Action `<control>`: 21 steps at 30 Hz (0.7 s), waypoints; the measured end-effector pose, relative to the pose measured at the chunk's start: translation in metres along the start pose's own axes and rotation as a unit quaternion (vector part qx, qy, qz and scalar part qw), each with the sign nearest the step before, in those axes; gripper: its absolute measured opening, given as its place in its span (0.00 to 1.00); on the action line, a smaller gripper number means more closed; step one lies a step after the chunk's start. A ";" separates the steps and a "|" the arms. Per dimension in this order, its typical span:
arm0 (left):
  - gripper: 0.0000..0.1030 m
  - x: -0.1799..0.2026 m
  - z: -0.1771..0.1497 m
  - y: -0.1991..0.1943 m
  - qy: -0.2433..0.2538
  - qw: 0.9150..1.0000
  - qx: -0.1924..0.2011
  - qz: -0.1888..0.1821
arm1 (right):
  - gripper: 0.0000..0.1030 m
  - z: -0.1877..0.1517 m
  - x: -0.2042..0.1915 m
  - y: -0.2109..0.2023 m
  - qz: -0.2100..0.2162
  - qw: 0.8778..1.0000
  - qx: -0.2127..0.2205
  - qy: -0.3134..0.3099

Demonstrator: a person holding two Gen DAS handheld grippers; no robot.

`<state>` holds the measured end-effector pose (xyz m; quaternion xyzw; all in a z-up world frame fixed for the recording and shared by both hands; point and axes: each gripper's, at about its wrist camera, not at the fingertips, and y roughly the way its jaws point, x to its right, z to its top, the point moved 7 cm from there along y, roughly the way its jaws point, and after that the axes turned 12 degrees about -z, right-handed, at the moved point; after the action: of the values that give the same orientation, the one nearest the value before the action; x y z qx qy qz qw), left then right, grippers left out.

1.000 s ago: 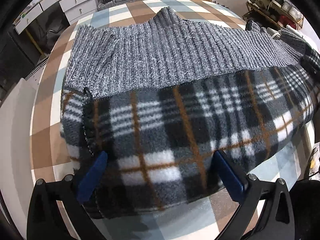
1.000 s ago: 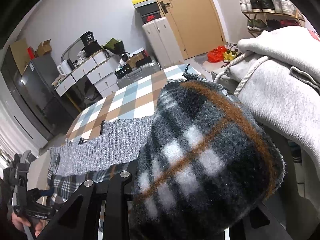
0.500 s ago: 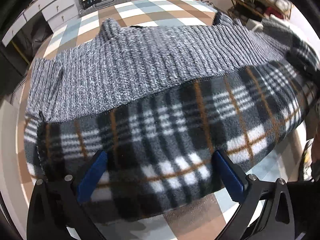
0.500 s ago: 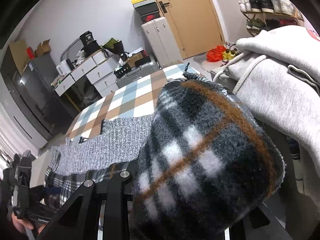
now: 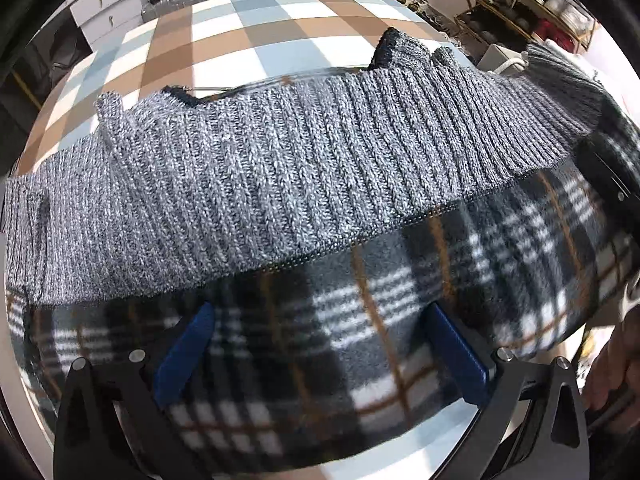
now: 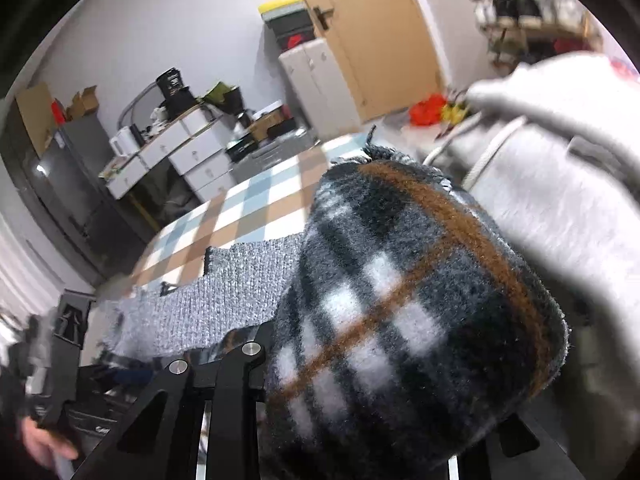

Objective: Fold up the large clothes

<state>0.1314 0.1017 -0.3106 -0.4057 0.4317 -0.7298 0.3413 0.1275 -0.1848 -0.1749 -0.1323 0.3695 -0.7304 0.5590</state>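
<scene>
Two textures: ribbed knit (image 5: pixel 280 184), plaid fleece (image 5: pixel 360 340)

We noted a checked tablecloth (image 5: pixel 256 44) in brown, white and pale blue. Beyond it stood white drawers (image 6: pixel 188 148), a wooden door (image 6: pixel 376 36), a white cabinet (image 6: pixel 316 80) with stacked boxes (image 6: pixel 286 20) on top, a dark fridge (image 6: pixel 68 176), a shoe rack (image 6: pixel 532 20), and a pile of pale grey hoodies (image 6: pixel 568 184).
</scene>
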 end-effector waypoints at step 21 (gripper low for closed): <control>0.99 -0.066 -0.014 -0.021 0.054 0.998 0.020 -0.031 | 0.26 0.026 -0.040 -0.062 -0.039 0.993 0.084 -0.077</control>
<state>0.1450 0.1703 -0.3153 -0.3723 0.4218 -0.7694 0.3025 0.1129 -0.1521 -0.1054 -0.1553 0.2575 -0.7676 0.5660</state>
